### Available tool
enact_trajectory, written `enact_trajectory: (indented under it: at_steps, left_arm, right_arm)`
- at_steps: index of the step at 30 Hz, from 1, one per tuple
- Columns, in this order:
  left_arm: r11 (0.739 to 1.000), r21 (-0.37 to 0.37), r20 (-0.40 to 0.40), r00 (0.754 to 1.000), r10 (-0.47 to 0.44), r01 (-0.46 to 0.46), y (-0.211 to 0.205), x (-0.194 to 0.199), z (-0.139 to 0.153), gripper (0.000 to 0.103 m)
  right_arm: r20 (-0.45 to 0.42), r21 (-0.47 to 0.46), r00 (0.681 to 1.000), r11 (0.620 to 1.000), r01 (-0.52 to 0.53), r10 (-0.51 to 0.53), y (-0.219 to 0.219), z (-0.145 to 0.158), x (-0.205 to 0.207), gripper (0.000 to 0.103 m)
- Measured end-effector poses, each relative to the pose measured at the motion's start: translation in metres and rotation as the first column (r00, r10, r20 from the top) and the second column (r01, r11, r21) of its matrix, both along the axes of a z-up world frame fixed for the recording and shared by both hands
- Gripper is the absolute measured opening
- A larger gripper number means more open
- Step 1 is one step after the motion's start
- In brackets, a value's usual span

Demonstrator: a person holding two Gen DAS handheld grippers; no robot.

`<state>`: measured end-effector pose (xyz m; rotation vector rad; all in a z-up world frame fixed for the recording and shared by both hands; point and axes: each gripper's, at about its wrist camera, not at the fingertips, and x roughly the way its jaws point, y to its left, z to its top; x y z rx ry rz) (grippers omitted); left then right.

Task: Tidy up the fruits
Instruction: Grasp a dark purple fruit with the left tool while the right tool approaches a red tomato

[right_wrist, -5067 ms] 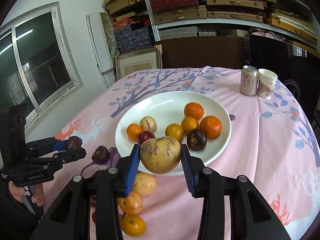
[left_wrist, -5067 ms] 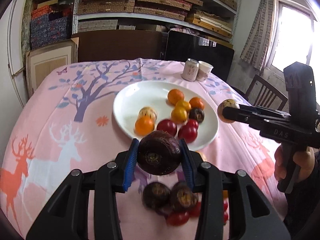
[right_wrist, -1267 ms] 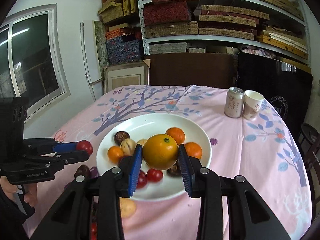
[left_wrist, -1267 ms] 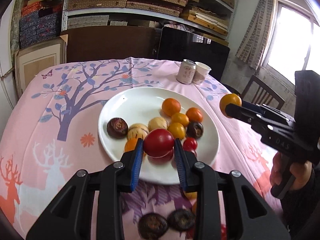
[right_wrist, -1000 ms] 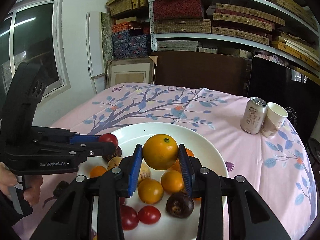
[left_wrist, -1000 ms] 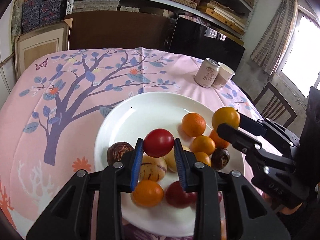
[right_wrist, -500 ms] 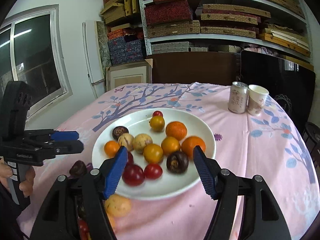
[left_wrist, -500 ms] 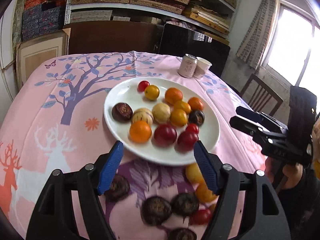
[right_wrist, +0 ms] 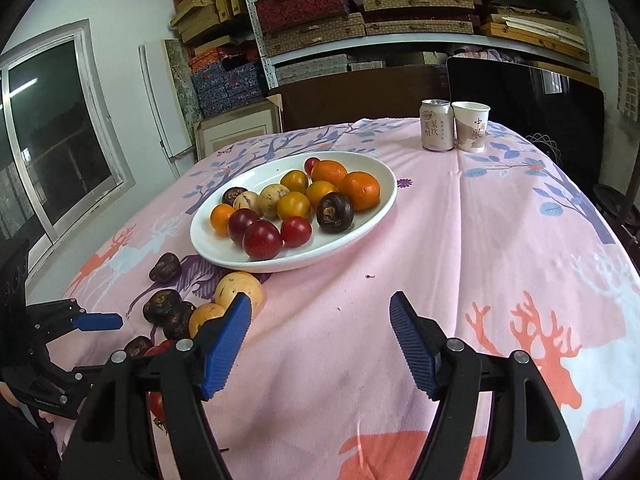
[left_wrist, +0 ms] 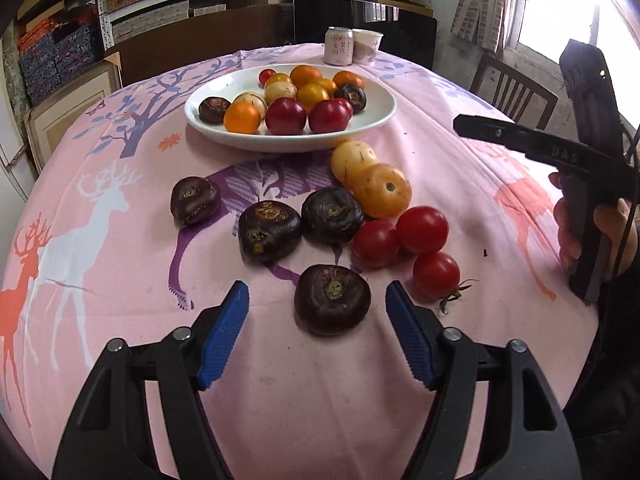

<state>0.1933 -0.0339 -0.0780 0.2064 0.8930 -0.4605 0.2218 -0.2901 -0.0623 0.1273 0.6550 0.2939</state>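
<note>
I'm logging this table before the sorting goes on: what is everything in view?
plate: one, white, mid-table
plated fruits: fourteen, red, orange, yellow, pale, dark, on the plate
loose dark fruits: four, dark purple, on the cloth in front of the plate
loose tomatoes: three, red, right of those
loose yellow fruits: two, pale and orange-yellow, by the plate's near rim
can: one, pale, far edge
paper cup: one, white, beside the can
tablecloth: one, pink, printed
left gripper: black, blue pads, jaws closing, one dark fruit between, untouched
right gripper: same colours, open, empty
</note>
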Motion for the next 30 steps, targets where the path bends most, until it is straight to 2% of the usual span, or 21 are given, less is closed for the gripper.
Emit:
enact_trajectory:
  at_steps: [2, 6, 12, 13, 14, 19, 30]
  left_arm:
    - [1.000, 0.013, -0.011, 1.000, -0.010, 0.010, -0.005, -0.001, -0.004, 0.058]
    - [0.998, 0.051, -0.035, 0.999, -0.024, 0.026, -0.013, 0.003, -0.016, 0.057]
    - [1.000, 0.005, -0.041, 0.999, -0.007, 0.007, -0.008, 0.008, -0.015, 0.056]
    - [1.000, -0.002, -0.039, 0.999, -0.007, 0.006, -0.008, 0.009, -0.014, 0.054]
    - [1.000, -0.025, -0.042, 0.999, -0.015, 0.014, -0.007, 0.008, -0.013, 0.041]
    - [0.999, -0.040, -0.009, 0.999, -0.033, 0.032, -0.008, 0.004, -0.008, 0.041]
    - [0.993, -0.104, -0.015, 0.998, 0.061, -0.062, 0.011, 0.010, -0.004, 0.041]
  right_arm:
    - [0.012, 0.015, 1.000, 1.000, 0.003, -0.003, -0.003, 0.001, -0.002, 0.073]
    - [0.008, 0.011, 1.000, 1.000, 0.009, -0.009, -0.002, 0.000, -0.002, 0.073]
    - [0.013, -0.005, 1.000, 1.000, -0.010, 0.010, 0.001, 0.000, -0.003, 0.073]
    - [0.012, -0.012, 1.000, 1.000, -0.017, 0.017, 0.003, 0.000, -0.003, 0.073]
    - [0.010, -0.017, 1.000, 1.000, -0.025, 0.025, 0.005, 0.000, -0.004, 0.073]
    - [-0.029, -0.051, 0.996, 0.995, -0.082, 0.081, 0.019, 0.000, -0.011, 0.073]
    - [-0.152, -0.117, 0.964, 0.965, -0.236, 0.218, 0.068, -0.012, -0.046, 0.073]
